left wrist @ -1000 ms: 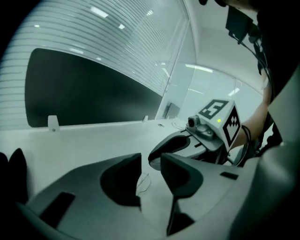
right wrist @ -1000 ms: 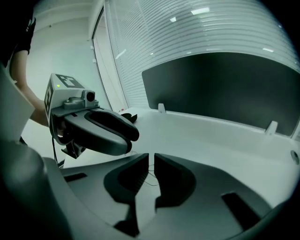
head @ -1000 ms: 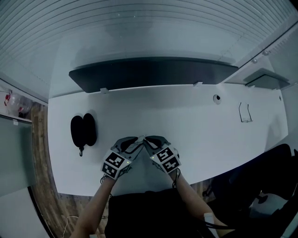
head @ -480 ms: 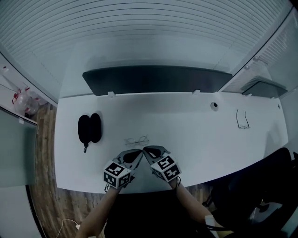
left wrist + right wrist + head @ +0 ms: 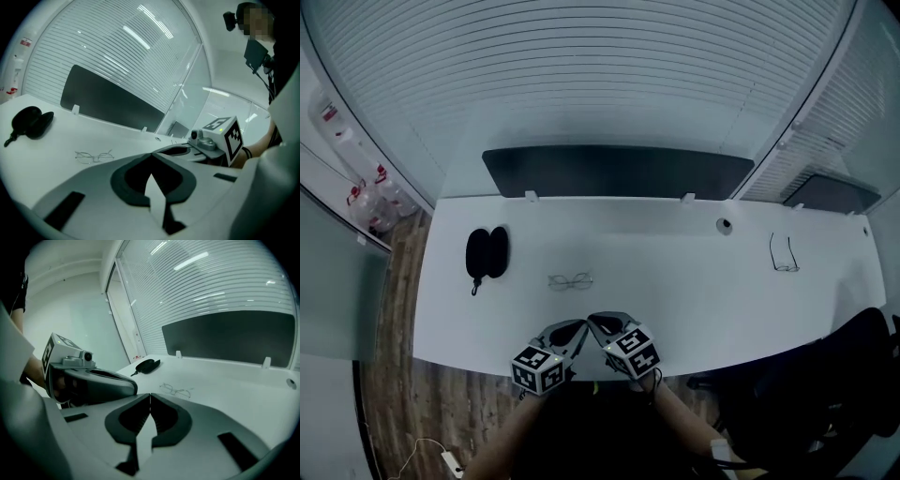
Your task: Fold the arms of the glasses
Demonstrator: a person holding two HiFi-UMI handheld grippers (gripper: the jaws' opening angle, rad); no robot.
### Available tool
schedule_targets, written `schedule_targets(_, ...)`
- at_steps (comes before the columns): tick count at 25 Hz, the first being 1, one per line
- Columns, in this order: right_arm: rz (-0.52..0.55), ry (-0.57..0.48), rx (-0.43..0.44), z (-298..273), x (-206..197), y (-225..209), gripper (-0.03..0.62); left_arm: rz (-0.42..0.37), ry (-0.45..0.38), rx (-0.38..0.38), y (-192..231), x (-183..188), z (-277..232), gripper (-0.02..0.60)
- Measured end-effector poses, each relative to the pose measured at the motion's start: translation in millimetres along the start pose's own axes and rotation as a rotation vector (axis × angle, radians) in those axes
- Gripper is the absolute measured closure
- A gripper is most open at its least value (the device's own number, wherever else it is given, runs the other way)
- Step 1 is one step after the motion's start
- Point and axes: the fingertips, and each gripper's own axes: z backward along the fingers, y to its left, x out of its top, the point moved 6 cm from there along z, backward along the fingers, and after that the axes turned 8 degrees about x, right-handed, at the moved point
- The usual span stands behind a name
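Observation:
Thin wire-framed glasses lie on the white table, left of centre; how their arms sit is too small to tell. Both gripper views show the glasses well ahead of the jaws. My left gripper and right gripper hover side by side over the near table edge, tips almost touching each other. The left gripper is shut with nothing in it. The right gripper is shut too, and empty.
A black glasses case lies left of the glasses. A second pair of glasses rests at the far right. A dark panel stands along the table's back edge, with a round grommet nearby. A dark chair stands at the right.
Both grippers have drawn back from the glasses toward the near table edge. The glasses, hidden under the jaws a second ago, now lie uncovered on the table.

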Motion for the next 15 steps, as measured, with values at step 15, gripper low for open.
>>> schedule_targets(15, 0.071, -0.022, 0.119, 70, -47, 52, 0.577, 0.010, -0.098, 0.152, -95, -45, 47, 0.571)
